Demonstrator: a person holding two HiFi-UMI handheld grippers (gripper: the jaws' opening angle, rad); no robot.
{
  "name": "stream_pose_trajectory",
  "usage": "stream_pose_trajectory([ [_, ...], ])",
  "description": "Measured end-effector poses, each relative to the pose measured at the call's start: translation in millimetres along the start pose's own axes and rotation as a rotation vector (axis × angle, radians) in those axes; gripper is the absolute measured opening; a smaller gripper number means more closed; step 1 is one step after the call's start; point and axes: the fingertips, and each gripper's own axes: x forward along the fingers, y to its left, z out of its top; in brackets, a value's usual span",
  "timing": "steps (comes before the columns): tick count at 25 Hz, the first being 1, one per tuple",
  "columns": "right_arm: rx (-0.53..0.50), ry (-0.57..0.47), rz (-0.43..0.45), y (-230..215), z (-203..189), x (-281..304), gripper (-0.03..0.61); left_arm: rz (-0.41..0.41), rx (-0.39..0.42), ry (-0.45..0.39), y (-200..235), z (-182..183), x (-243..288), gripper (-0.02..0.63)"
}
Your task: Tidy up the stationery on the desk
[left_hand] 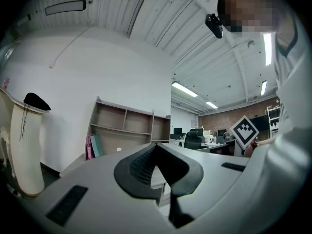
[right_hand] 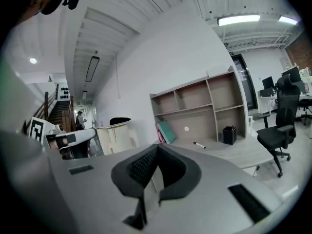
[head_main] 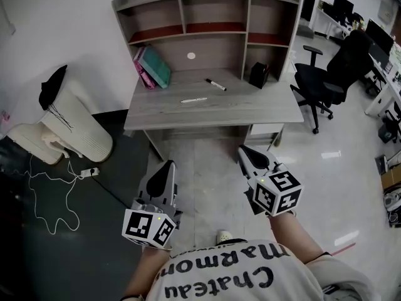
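Black-and-white marker (head_main: 215,84) and slim white pen (head_main: 193,100) lie loose on the grey wooden desk (head_main: 263,108), well ahead of both grippers. The black square pen pot (head_main: 258,75) sits beyond the right gripper (head_main: 245,152). That one and the left gripper (head_main: 166,168) have their jaws pressed together, empty. Suggest closing in, opening before the reach, and pinching the marker mid-barrel.

Open-plan office: table (head_main: 250,105) with shelf hutch (head_main: 213,49), black swivel chair (head_main: 326,83), monitors (head_main: 343,6) on far workstations (head_main: 382,86), strip lights (right_hand: 246,19) overhead, brick wall (left_hand: 229,115) behind.
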Motion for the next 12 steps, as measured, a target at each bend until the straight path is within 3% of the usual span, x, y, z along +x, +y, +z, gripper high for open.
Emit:
stream_pose_trajectory([
  [12,-0.020,-0.032,0.044,-42.5,33.1,46.2,0.012,0.031,0.026,-0.040,16.5,10.4,62.1,0.014],
])
